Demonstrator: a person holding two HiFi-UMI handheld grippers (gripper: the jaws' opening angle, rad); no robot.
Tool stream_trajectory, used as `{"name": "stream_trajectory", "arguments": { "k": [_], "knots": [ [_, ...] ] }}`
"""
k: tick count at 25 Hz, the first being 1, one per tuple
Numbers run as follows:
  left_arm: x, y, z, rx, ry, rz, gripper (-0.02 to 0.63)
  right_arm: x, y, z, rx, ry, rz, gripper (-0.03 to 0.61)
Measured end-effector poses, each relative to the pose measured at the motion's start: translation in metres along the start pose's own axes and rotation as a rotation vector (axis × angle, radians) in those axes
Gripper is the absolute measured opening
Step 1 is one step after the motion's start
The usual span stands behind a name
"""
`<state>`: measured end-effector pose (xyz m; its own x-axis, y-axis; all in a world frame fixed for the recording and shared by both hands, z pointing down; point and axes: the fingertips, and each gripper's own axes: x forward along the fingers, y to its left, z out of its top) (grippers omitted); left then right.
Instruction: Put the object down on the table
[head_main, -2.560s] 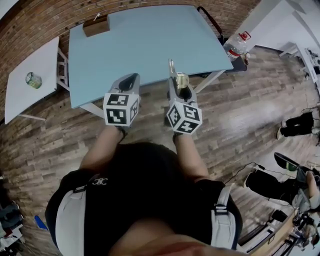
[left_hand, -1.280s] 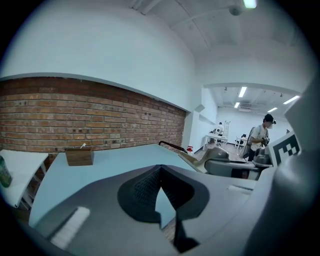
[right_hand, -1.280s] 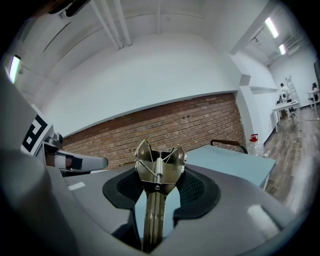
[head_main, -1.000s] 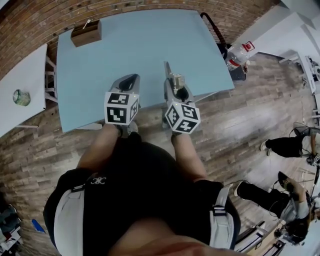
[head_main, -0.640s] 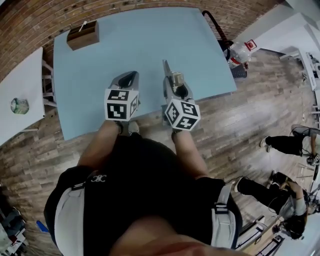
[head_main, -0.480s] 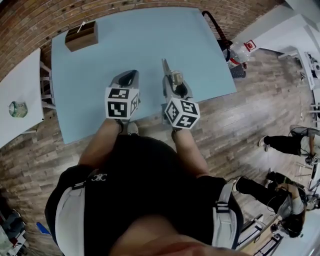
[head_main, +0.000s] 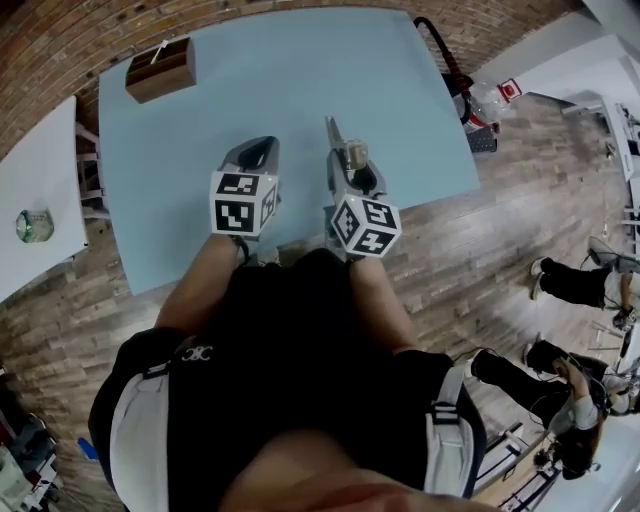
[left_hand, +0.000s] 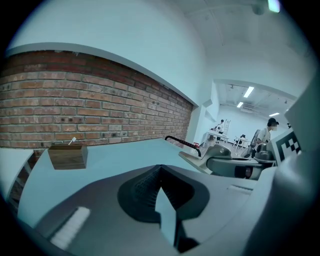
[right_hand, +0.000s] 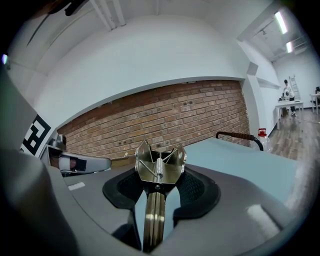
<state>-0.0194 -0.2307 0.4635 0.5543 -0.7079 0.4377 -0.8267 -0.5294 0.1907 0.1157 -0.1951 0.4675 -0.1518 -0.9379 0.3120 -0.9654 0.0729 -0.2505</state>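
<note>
Metal object (right_hand: 156, 167) is clamped in the right tool (head_main: 347, 168) above the table (head_main: 300, 70); the left tool (left_hand: 160, 169) is closed, empty.

The metal tool (right_hand: 159, 170) in mid-frame is gleaming, polished and smooth; the right gripper (right_hand: 160, 189) is showing matt grey plastic, its pads (right_hand: 192, 186) looking black and ribbed; the table (head_main: 300, 80) is looking matt and smooth; the box (head_main: 160, 68) at upper left is showing dark wood; the wall (left_hand: 75, 100) is showing rough brick.
</note>
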Motion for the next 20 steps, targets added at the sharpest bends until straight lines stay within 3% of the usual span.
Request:
{"name": "stream_trajectory", "arguments": {
  "k": [12,20],
  "knots": [
    [0.028,0.002,-0.017,-0.028,0.069,0.045,0.0,0.035,-0.033,-0.027,0.008,0.108,0.019,0.193],
    [0.032,0.004,-0.044,-0.055,0.121,0.09,0.0,0.053,-0.052,-0.08,-0.007,0.24,0.028,0.193]
  ]
}}
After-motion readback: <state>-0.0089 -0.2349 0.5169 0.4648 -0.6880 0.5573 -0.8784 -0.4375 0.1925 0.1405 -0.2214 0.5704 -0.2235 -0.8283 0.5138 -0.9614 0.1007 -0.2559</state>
